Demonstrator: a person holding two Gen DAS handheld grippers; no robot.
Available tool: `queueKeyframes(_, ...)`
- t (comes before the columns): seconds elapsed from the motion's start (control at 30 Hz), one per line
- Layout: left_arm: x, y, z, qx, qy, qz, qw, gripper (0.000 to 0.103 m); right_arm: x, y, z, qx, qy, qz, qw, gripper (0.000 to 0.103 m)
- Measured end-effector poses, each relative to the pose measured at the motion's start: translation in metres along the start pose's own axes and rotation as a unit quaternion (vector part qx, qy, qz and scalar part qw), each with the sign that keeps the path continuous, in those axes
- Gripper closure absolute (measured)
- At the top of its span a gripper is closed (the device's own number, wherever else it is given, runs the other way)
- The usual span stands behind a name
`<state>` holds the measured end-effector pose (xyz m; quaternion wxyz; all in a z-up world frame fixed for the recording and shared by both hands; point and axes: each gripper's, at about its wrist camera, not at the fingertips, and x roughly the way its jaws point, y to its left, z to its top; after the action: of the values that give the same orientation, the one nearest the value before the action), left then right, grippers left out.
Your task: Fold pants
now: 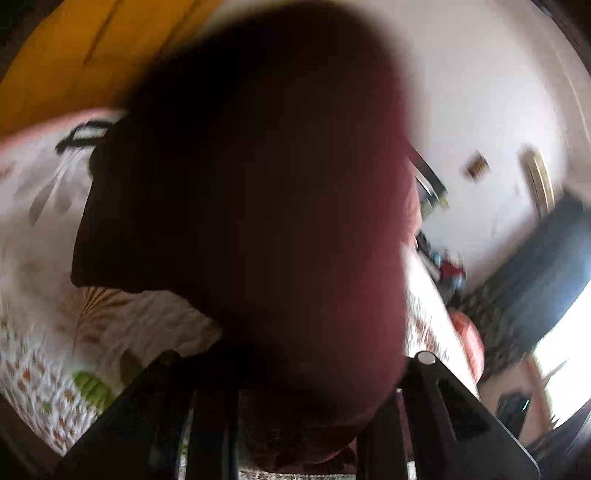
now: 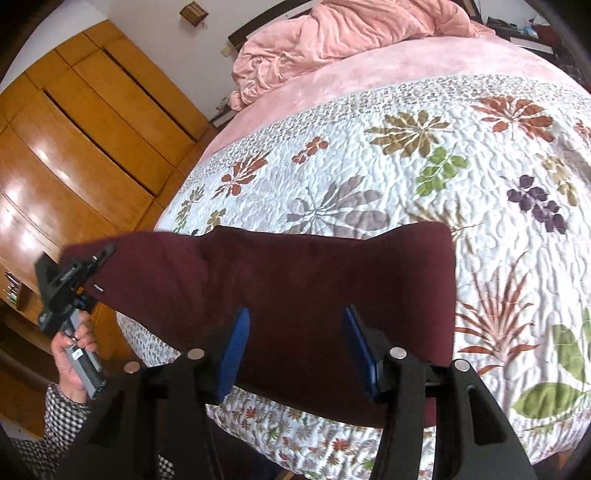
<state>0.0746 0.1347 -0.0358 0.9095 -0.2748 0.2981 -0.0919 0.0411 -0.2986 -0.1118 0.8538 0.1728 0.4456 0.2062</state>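
Observation:
Dark maroon pants (image 2: 314, 295) lie folded on the floral quilt (image 2: 461, 166) near the bed's front edge. My right gripper (image 2: 295, 354) is open above them, its blue pads (image 2: 236, 343) apart and empty. My left gripper (image 2: 99, 258) is at the pants' left end, shut on a corner of the cloth and lifting it off the bed's edge. In the left wrist view the maroon cloth (image 1: 266, 206) hangs right over the lens, blurred, and hides the fingers.
A pink blanket (image 2: 332, 33) is heaped at the head of the bed. A wooden wardrobe (image 2: 74, 129) stands to the left. The left wrist view shows a white wall (image 1: 480, 110) and clutter by the bed.

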Motion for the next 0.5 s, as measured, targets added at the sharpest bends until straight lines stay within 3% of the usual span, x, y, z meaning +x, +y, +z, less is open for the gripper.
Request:
queueKeyframes(0.23, 0.027, -0.088, -0.026, 0.127, 0.064, -0.031, 0.9894, 0.083, 0.002, -0.018, -0.002, 0.027, -0.001, -0.006, 1.000, 0.049)
queueKeyframes(0.5, 0.084, -0.141, -0.097, 0.223, 0.176, -0.032, 0.9582, 0.082, 0.005, -0.032, -0.009, 0.038, 0.004, -0.005, 0.999, 0.049)
